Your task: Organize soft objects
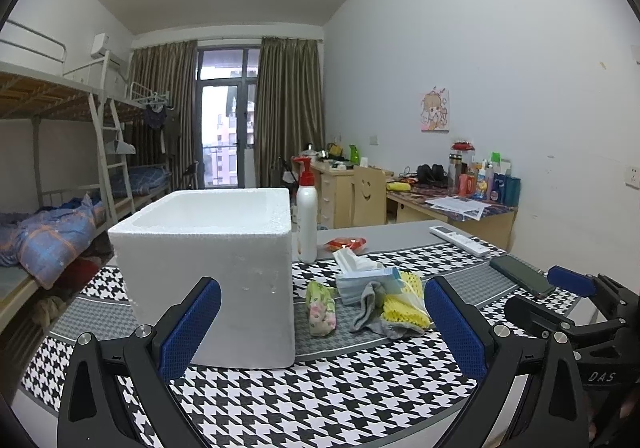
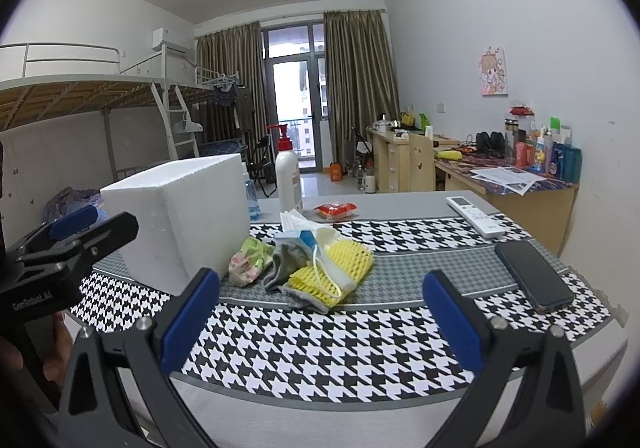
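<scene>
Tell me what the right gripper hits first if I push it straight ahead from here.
Probably the pile of soft things: the yellow foam net and grey sock lie nearly dead ahead of the open right gripper, with bare houndstooth mat before them. Height is unclear; it might pass above.

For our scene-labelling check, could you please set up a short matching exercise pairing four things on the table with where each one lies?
Things:
1. white foam box
2. yellow foam net
3. dark phone
4. pump bottle

Places:
A. in the heap of soft things, mid-table
B. on the right side of the mat, nearer than the white remote
C. on the left of the table, beside the floral pouch
D. upright behind the heap, next to the box's far corner

Pairs: 1-C, 2-A, 3-B, 4-D
</scene>
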Motion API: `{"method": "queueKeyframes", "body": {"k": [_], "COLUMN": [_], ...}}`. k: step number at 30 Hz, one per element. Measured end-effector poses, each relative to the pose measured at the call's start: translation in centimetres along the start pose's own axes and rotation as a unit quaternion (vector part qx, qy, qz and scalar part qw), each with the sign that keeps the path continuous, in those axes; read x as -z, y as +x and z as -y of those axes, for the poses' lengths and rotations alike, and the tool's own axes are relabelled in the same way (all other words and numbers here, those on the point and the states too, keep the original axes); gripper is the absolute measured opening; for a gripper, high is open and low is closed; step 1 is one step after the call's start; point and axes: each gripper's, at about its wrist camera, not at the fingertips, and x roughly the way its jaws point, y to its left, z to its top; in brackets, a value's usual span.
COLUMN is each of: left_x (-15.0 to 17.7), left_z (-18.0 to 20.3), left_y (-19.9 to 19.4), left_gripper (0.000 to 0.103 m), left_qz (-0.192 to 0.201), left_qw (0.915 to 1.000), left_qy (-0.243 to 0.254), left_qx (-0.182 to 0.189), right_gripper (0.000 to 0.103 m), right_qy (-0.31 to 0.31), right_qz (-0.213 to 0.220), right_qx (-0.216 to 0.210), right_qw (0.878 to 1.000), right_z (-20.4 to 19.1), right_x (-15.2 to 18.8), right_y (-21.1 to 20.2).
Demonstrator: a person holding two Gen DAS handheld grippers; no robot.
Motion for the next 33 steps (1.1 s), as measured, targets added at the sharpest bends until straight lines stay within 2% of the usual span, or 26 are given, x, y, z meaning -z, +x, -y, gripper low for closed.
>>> {"method": "queueKeyframes", "body": {"k": [16,33], "left_x": [-0.1,-0.2], "left_z": [0.2,0.3], "left_y": [-0.2,0.7], "left_gripper": [0.102,0.102], "left_qz": [0.007,-0.004], "left_qw": [1.0,1.0], "left_qy": [0.003,-0.001], "left_qx": [-0.003,0.007], "right_gripper": [0.102,0.102], "right_qy": [0.0,0.004], "right_qz": [-0.001,-0.006], "right_qx": [0.004,0.004], "right_qw": [1.0,1.0], "right_z": [0.0,0.7], "right_x": [-0.1,-0.2], "right_y": [0.0,1.3]}}
